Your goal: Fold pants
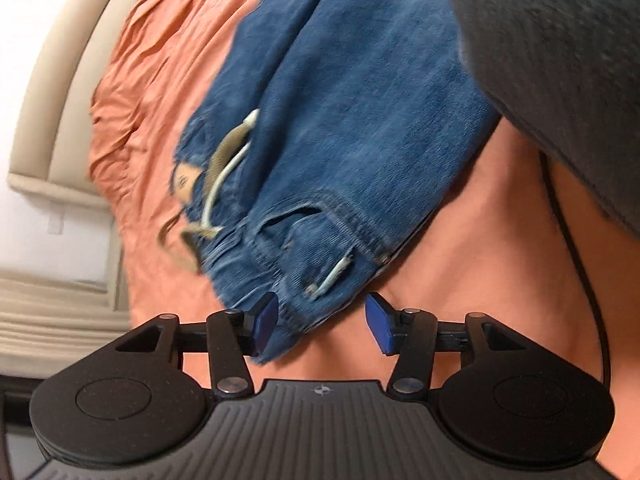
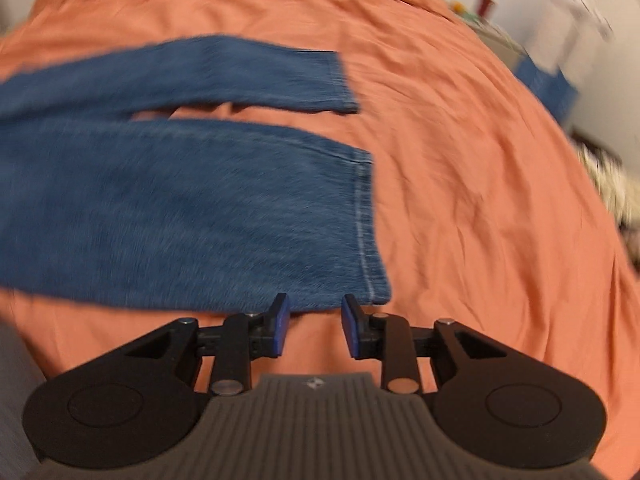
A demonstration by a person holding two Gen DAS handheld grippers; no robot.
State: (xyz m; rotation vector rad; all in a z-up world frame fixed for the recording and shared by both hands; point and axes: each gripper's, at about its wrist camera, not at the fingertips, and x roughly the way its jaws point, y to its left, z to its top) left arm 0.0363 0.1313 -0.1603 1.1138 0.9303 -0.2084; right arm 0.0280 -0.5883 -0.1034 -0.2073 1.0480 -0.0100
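Left wrist view
Left gripper (image 1: 322,326): its jaws stand spread, blue pads (image 1: 266,326) apart and gripping nothing.
Pants (image 1: 340,128): blue jeans lie on the orange bedsheet (image 1: 472,240), stretching away from the gripper toward the top of the view.
Waistband (image 1: 320,240): the end nearest the gripper; a bunched corner of it reaches down into the gap between the pads, close to the left-hand pad. Whether the cloth touches that pad cannot be told.
Drawstring (image 1: 224,176): a pale cord and a tan strip lie loose over the waist, left of the gripper's line.
Dark grey cloth (image 1: 560,72): fills the upper right corner, overlapping the jeans' right edge.
Black cable (image 1: 576,248): runs down the sheet on the right.
Cream headboard (image 1: 52,92): curves along the left, past the sheet's edge.

Right wrist view
Right gripper (image 2: 314,330): jaws parted, with only sheet showing between the pads.
Pants (image 2: 180,204): two legs lie flat, side by side, running in from the left with a strip of sheet between them.
Near leg hem (image 2: 366,228): ends just ahead of the gripper; its lower corner sits right above the right-hand pad, and the leg's near edge runs just beyond both fingertips.
Far leg hem (image 2: 340,80): further off, well clear of the gripper.
Bedsheet (image 2: 480,200): orange, wrinkled, spreads to the right of the hems.
Picture: blurred.
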